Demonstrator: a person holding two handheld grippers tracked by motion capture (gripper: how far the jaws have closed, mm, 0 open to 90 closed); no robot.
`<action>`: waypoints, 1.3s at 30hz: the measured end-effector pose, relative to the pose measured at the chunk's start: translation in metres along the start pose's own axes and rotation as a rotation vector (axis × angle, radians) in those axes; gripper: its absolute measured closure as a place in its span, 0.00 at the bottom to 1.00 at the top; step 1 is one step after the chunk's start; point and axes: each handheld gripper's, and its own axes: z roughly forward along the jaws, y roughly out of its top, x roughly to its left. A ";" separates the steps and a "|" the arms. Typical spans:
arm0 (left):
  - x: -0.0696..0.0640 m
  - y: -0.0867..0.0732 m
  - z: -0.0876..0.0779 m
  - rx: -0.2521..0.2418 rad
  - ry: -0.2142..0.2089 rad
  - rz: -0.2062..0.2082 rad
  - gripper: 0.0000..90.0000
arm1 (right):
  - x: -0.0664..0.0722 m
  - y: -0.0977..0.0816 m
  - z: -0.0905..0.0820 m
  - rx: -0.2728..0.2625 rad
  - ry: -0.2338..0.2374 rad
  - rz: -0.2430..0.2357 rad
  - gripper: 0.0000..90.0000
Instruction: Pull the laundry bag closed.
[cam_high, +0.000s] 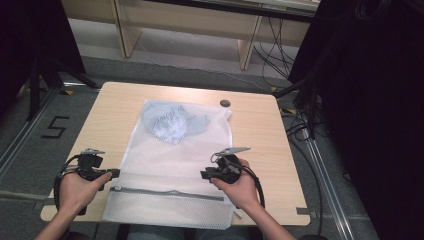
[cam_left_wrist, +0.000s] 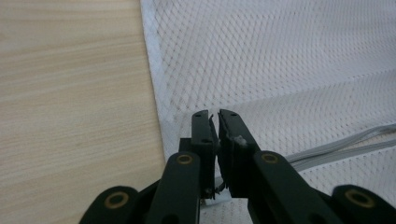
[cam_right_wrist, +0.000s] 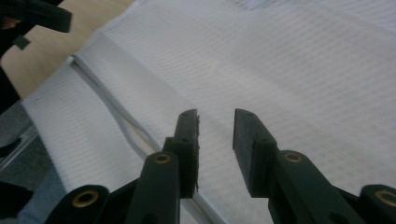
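The high view looks forward and down from above the person's side, covering the whole table (cam_high: 120, 100). Each gripper view sits low and close, looking along its own jaws across the mesh bag (cam_left_wrist: 280, 60). All three views share the bag's near end with its zipper (cam_high: 170, 192).

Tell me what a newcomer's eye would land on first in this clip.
The big white mesh laundry bag spread across the middle of the wooden table, with a bluish garment bunched inside its far end. Then the two grippers at the near edge: the left gripper nearly shut at the bag's left border by the grey zipper, the right gripper open above the mesh.
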 end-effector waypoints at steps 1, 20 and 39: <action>0.000 0.001 0.000 0.008 0.003 -0.003 0.94 | 0.005 0.003 0.006 0.001 0.021 -0.003 0.81; 0.002 -0.005 0.014 0.141 0.075 -0.040 0.97 | 0.083 0.035 0.083 0.109 0.165 -0.102 0.81; 0.008 -0.009 0.021 0.218 0.091 -0.038 0.98 | 0.122 0.055 0.149 0.212 0.280 -0.039 0.84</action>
